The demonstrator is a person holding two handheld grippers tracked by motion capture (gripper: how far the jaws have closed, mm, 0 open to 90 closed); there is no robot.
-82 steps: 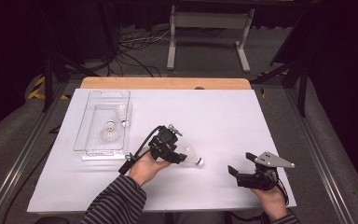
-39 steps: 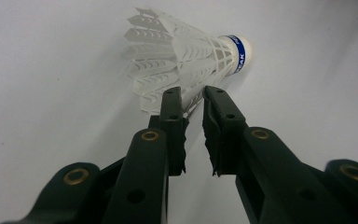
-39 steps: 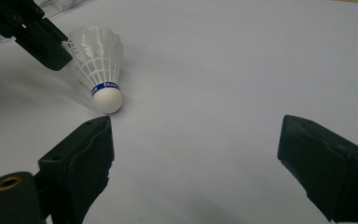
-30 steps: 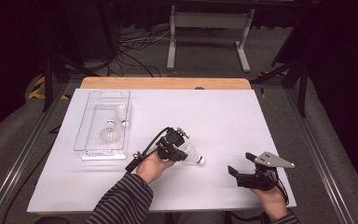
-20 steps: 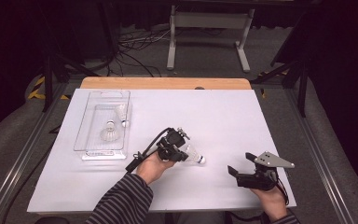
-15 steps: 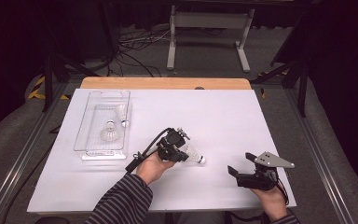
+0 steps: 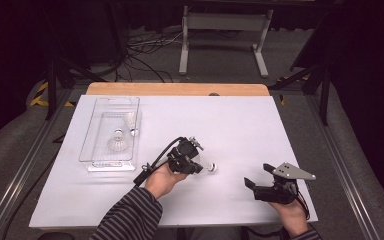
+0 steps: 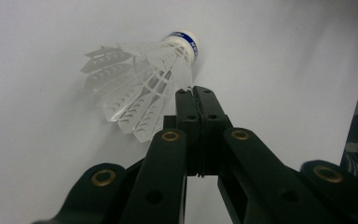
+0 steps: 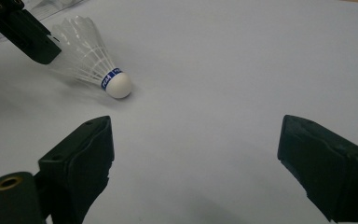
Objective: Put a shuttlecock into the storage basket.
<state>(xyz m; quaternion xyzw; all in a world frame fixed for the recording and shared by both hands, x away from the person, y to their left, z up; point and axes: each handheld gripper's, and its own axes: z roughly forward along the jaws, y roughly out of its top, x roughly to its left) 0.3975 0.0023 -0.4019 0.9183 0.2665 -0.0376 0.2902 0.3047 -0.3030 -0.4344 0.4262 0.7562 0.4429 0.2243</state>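
Birdie: a white badminton birdie [image 7: 203,167] lies on its side on the white table [image 7: 240,130], near the middle.
Which way it points: the round cork end with the blue band [image 9: 117,84] points toward the right gripper. The feather skirt [image 8: 135,81] points back toward the left gripper.
Left gripper: the left gripper [image 7: 192,161] is right at the birdie. Its jaws are squeezed together, and in the left gripper view their tips seem to pinch the edge of the feather skirt close to the cork. The bite looks very thin, just at the rim of the feathers.
Right gripper: the right gripper [image 7: 256,186] rests on the table well apart from the birdie, with its jaws spread wide and nothing between them.
Nearer hand: the left one is much nearer. The next move is its job, I think.
Box: a clear plastic box [image 7: 91,150] sits at the far left of the table, to the left of the left gripper.
In the box: two more birdies, one [image 7: 118,142] in the middle and one [image 7: 130,121] by the right wall.
Likely next move: lift the birdie and carry it left to the box.
What to watch: the feathers are soft and bendy, so the birdie could swing or slip out on the way.
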